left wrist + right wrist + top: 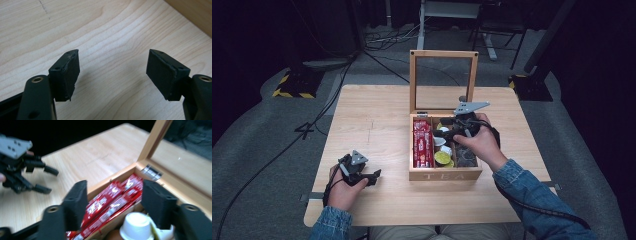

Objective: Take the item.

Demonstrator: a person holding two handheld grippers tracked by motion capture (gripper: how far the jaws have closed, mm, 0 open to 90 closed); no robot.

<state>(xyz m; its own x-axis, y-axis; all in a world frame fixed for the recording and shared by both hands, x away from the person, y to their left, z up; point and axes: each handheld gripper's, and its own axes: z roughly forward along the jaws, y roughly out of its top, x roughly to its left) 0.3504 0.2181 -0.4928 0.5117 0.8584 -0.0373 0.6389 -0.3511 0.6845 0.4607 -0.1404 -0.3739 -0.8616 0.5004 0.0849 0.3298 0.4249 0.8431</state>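
A wooden tea box [445, 175] stands on the table with its glass-paned lid [443, 54] raised upright. Red sachets [422, 142] fill its left compartment and small round cups [443, 157] lie in the middle one. My right gripper [438, 133] hovers over the middle of the box, open. In the right gripper view its jaws [113, 200] frame the red sachets [112, 202] and a white cup [136, 226] without touching either. My left gripper [376, 176] rests low over the table left of the box, open, with bare wood between its pads [112, 72].
The light wooden table [372, 120] stretches left and behind the box. The box's right compartment holds dark items. The lid's metal hinge [151, 172] sits at the box's back wall. Cables and stand bases lie on the grey floor beyond the table.
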